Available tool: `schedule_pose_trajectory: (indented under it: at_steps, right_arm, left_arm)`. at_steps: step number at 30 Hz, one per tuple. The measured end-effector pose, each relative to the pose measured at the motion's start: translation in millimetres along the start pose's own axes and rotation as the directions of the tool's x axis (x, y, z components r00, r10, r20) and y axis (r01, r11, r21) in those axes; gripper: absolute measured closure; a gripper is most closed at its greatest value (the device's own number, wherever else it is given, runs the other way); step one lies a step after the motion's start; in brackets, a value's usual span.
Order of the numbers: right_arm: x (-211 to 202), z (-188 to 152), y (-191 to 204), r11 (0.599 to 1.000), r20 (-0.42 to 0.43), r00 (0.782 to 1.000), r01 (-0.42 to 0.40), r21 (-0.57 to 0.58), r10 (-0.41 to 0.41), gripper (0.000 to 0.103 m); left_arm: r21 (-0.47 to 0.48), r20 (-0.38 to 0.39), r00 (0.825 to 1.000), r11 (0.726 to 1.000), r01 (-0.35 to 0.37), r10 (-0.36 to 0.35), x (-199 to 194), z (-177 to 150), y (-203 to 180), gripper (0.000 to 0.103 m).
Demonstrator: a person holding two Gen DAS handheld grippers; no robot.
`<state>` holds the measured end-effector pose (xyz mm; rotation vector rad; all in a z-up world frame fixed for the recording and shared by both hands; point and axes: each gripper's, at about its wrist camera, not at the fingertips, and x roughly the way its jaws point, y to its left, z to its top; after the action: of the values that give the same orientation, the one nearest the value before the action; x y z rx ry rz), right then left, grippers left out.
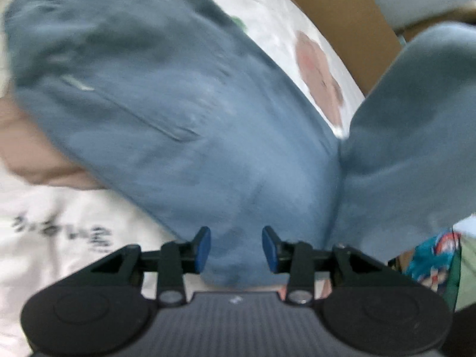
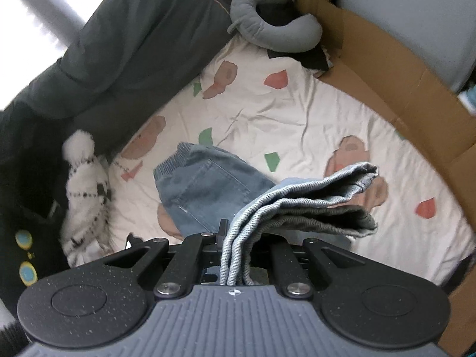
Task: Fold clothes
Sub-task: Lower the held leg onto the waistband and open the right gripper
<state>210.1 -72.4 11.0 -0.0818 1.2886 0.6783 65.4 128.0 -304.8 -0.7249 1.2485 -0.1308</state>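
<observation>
Blue jeans (image 2: 205, 187) lie on a white bedsheet (image 2: 297, 113) with coloured patches, waistband toward the far left. My right gripper (image 2: 236, 255) is shut on the leg ends (image 2: 312, 202), which hang lifted and doubled over the rest of the jeans. The left wrist view is blurred and the jeans (image 1: 166, 113) fill most of it. There my left gripper (image 1: 237, 248) has its blue pads (image 1: 203, 248) partly apart, with a thick bunch of denim filling the gap. The raised leg (image 1: 416, 136) stands at the right.
A dark quilt (image 2: 125, 44) runs along the bed's far left, with a white fluffy garment (image 2: 86, 190) beside it. A grey neck pillow (image 2: 273, 29) lies at the head. Cardboard (image 2: 401, 83) lines the right side. White printed cloth (image 1: 59, 232) lies left of the left gripper.
</observation>
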Motion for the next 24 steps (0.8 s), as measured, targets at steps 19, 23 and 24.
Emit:
schedule_pose_trajectory:
  at_steps: [19, 23, 24]
  right_arm:
    - [126.3, -12.2, -21.6, 0.976, 0.044, 0.991, -0.133, 0.172, 0.127, 0.098]
    - [148.4, -13.7, -22.2, 0.966, 0.043, 0.985, -0.172, 0.192, 0.166, 0.098]
    - [153.9, -14.0, -22.3, 0.963, 0.043, 0.983, -0.181, 0.197, 0.176, 0.098]
  left_arm:
    - [-0.126, 0.071, 0.996, 0.991, -0.044, 0.054, -37.4, -13.7, 50.9, 0.063]
    - [-0.146, 0.104, 0.993, 0.988, -0.041, 0.057, -46.9, -12.8, 57.1, 0.063]
    - [-0.152, 0.113, 0.992, 0.988, -0.041, 0.059, -48.2, -12.6, 58.4, 0.062]
